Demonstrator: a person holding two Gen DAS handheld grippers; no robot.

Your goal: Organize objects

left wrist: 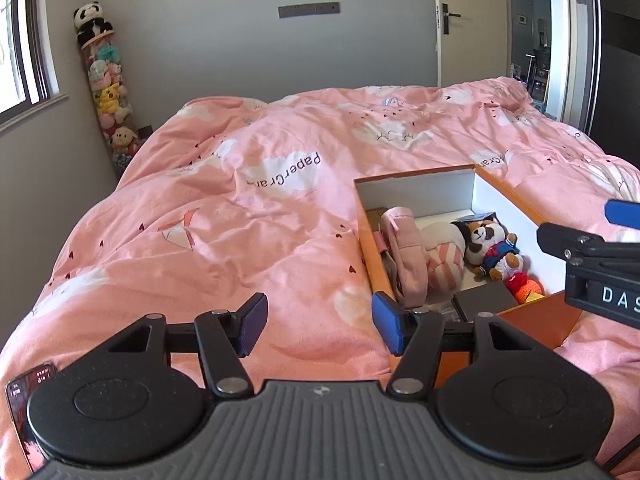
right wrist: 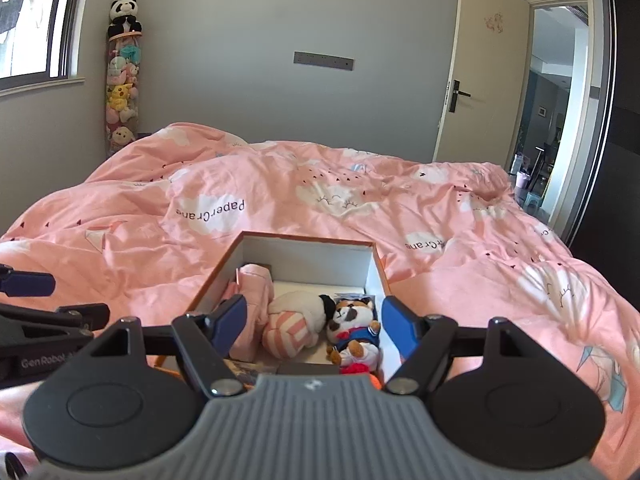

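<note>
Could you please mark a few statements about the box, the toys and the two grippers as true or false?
1. The orange box sits open on the pink duvet. True.
2. The right gripper clamps the raccoon plush. False: its jaws stand open, nothing between the pads.
3. The left gripper is empty. True.
4. The raccoon plush lies outside the box. False: it lies inside.
5. A panda plush tops the toy tube. True.

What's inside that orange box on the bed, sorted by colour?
In the orange box:
Pink: 2, a pouch and a striped plush
Brown and white: 1, a dog plush
Red and orange: 1, a knitted toy
Dark: 1, a flat case
Total: 5
</note>
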